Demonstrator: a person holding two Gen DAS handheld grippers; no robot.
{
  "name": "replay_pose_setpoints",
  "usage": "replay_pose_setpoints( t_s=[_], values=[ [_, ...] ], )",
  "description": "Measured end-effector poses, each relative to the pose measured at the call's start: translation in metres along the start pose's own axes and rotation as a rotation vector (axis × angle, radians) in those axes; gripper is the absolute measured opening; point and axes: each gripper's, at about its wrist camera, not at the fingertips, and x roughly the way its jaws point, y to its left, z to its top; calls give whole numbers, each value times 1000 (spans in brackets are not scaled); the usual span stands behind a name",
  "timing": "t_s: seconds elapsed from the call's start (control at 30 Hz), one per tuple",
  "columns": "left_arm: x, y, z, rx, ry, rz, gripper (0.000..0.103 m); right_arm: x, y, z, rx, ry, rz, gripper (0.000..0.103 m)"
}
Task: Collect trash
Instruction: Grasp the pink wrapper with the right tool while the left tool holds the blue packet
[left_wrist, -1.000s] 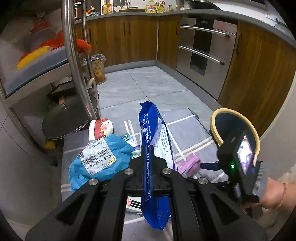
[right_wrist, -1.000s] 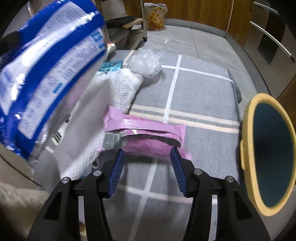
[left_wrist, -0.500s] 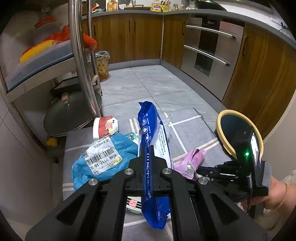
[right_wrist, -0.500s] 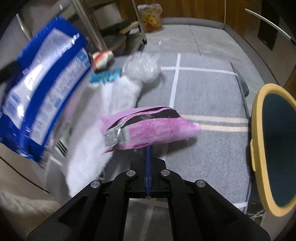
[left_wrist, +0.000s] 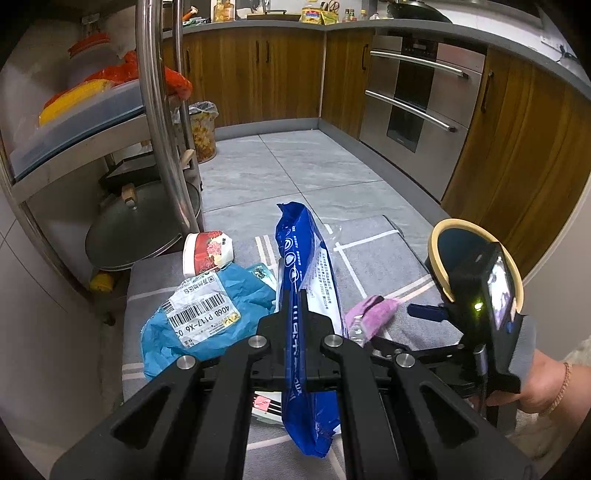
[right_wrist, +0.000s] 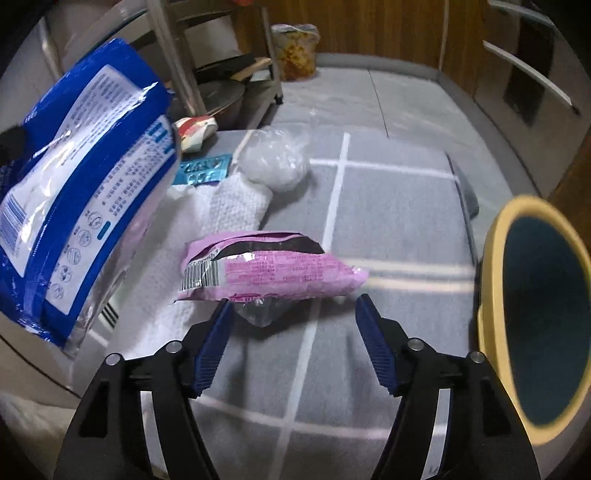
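My left gripper (left_wrist: 299, 295) is shut on a long blue and white plastic bag (left_wrist: 306, 258), which hangs upright above the grey mat (right_wrist: 399, 221). The same blue bag (right_wrist: 85, 184) fills the left of the right wrist view. My right gripper (right_wrist: 293, 314) has its jaws opening, and its blue pads (right_wrist: 214, 343) stand wide apart. A pink snack wrapper (right_wrist: 266, 269) lies just beyond the fingertips, with no pad pressing on it. I cannot tell whether it rests on the mat. The pink wrapper (left_wrist: 373, 314) also shows in the left wrist view. A yellow-rimmed bin (right_wrist: 491, 236) stands at the right.
On the mat lie a blue courier bag with a barcode label (left_wrist: 207, 325), a red and white paper cup (left_wrist: 207, 251), a white cloth (right_wrist: 221, 210), crumpled clear plastic (right_wrist: 273, 166) and a teal blister pack (right_wrist: 203, 171). A metal rack (left_wrist: 159, 110) stands left; an oven (left_wrist: 417, 107) stands back right.
My right gripper closed on the pink wrapper, raised it off the mat, then opened wide again and let it go. The left gripper and its blue bag stayed put.
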Motion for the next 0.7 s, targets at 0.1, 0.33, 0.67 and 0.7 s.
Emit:
replay_pose_setpoints(
  t_s=[0.1, 0.33, 0.67, 0.7],
  values=[
    [1, 2, 0, -6, 1, -1, 2, 6, 9, 3, -57, -9, 18, 64],
    [4, 5, 0, -11, 6, 4, 2, 13, 8, 10, -61, -8, 106, 1],
    [4, 4, 3, -17, 3, 12, 2, 7, -45, 9, 266, 28, 241, 26],
    [4, 4, 3, -16, 2, 13, 2, 8, -49, 9, 296, 29, 235, 36]
  ],
)
